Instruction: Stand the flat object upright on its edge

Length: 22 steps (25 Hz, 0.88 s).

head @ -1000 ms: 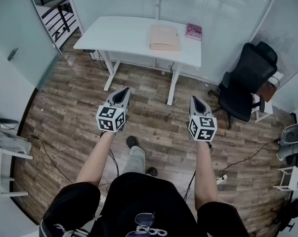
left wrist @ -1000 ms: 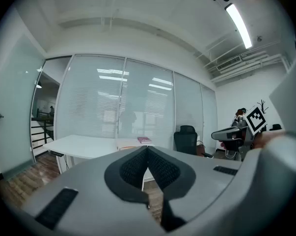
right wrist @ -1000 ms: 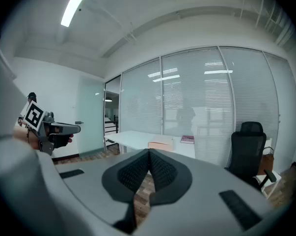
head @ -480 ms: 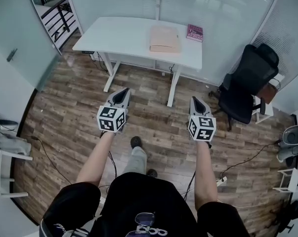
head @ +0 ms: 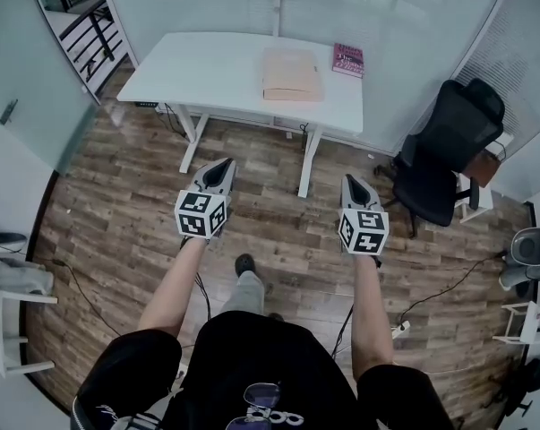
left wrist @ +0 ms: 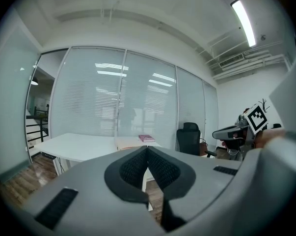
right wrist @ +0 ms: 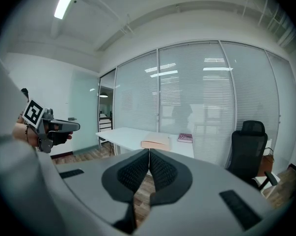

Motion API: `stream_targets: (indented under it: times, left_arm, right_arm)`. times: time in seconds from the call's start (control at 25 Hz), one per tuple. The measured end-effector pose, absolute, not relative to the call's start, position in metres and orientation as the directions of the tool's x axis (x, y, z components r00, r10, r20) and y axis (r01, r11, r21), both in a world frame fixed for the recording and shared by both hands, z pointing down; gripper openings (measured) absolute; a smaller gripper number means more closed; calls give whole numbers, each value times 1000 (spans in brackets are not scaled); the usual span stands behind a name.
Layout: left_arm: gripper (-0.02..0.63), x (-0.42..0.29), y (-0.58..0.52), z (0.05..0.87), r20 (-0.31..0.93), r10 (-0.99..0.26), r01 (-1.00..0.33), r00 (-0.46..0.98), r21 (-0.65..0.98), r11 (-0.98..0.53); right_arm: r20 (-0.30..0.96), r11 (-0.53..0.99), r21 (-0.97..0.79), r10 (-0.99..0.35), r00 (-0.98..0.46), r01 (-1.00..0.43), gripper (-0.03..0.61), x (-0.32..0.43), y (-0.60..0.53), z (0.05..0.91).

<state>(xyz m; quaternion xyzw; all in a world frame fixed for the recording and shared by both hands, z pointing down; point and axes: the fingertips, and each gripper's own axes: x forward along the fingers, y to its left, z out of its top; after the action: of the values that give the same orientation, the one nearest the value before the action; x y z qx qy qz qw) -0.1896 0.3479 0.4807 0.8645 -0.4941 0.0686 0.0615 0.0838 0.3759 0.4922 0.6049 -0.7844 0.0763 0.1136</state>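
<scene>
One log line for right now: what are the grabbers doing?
left gripper: shut, empty | right gripper: shut, empty | beige flat object: flat on white table | task: not started

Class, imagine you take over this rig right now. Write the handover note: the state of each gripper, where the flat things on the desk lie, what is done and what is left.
Left gripper: jaws shut, empty, held in the air over the wooden floor.
Right gripper: the same, shut and empty.
Things: a beige flat object lies flat on the white desk, and a red book lies flat at the desk's far right corner. Both are well ahead of the grippers.
Done: nothing yet, as neither item stands on edge.
Left: step up to the desk, grip the flat object (probably the beige one) and stand it upright on its edge.
</scene>
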Motion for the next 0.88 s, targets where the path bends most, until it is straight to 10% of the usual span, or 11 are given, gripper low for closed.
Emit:
stream_targets:
  times: [0.88]
  left_arm:
    - [21,-226,175,487,193,-820,-841,539,84,-534]
  right_arm:
    - [313,233,53,-927,-205,-971,23,40,214,491]
